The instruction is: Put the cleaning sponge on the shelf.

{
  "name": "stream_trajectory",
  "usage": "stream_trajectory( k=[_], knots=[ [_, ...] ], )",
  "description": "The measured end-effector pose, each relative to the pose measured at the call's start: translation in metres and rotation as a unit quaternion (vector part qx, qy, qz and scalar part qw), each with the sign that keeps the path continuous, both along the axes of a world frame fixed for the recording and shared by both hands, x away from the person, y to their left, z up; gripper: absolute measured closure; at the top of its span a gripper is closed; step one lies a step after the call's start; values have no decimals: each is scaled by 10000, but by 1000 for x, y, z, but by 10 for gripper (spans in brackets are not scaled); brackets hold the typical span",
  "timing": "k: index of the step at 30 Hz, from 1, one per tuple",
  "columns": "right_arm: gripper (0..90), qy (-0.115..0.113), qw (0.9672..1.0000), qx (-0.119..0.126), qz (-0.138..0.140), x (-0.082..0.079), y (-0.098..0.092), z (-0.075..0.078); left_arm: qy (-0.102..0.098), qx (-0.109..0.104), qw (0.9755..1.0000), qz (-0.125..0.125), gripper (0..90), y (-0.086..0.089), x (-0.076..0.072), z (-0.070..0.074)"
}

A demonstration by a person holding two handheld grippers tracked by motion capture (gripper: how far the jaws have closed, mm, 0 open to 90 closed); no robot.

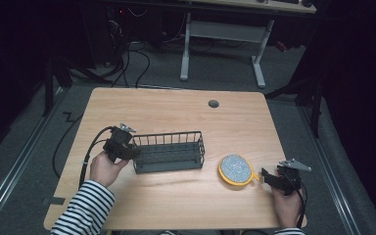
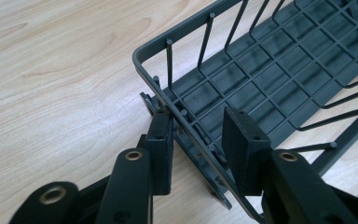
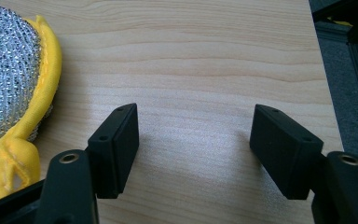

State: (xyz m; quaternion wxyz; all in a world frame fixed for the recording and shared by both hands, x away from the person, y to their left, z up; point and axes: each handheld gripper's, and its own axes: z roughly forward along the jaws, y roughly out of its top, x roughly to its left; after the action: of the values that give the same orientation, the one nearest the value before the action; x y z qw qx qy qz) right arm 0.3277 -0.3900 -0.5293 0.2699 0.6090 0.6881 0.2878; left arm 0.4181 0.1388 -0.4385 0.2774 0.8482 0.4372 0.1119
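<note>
Left gripper (image 1: 127, 149) is at the rack's (image 1: 169, 152) near short end. Its fingers (image 2: 161, 140) straddle the end wall's rim: one pad outside, the other (image 2: 242, 144) inside over the grid floor. Gap is narrow but wider than the rim. The outer pad looks to be touching the wire; the inner one stands a little clear, so I'd call it hooked, not clamped. The angle is steep, so contact is hard to confirm.

Rack sits on the surface (image 1: 176, 112), long axis running away from the left fingers toward the right gripper's side. Nothing in it.

Handling guess: thin coated wire, so light and stiff. It won't crush, but smooth wire can slip or pivot between flat pads. A one-end hold means the far end swings or drags if lifted. Better to pinch the top rim where an upright meets it, so the pad has a stop, or just slide it flat.

Right gripper (image 1: 280, 178) rests on the surface with fingers (image 3: 116, 149) wide apart and nothing between them. The scrubber (image 1: 235, 169) lies just beside its left finger, outside the gap. It is soft with a yellow cloth edge and metallic mesh face; easy to pinch by the edge.
</note>
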Motion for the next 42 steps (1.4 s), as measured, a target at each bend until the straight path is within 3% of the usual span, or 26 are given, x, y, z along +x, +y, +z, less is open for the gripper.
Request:
stream_trajectory(
  k=[6,11,34,37,42],
  knots=[
    [330,0,10000,3,-3,0,0,0,12,-145,9998,-122,657,3,-9,-1],
    [330,-1,10000,3,-3,0,0,0,-109,-99,9996,-241,671,1,-15,-2],
    [331,-2,10000,1,-4,0,0,0,-79,-192,9990,-405,718,-10,-11,-8],
    [331,0,10000,2,-5,0,0,0,-37,-230,9989,-398,681,-12,-10,-9],
    [331,0,10000,3,-1,0,0,0,-60,-478,9984,-285,512,-9,-11,-4]
  ],
)
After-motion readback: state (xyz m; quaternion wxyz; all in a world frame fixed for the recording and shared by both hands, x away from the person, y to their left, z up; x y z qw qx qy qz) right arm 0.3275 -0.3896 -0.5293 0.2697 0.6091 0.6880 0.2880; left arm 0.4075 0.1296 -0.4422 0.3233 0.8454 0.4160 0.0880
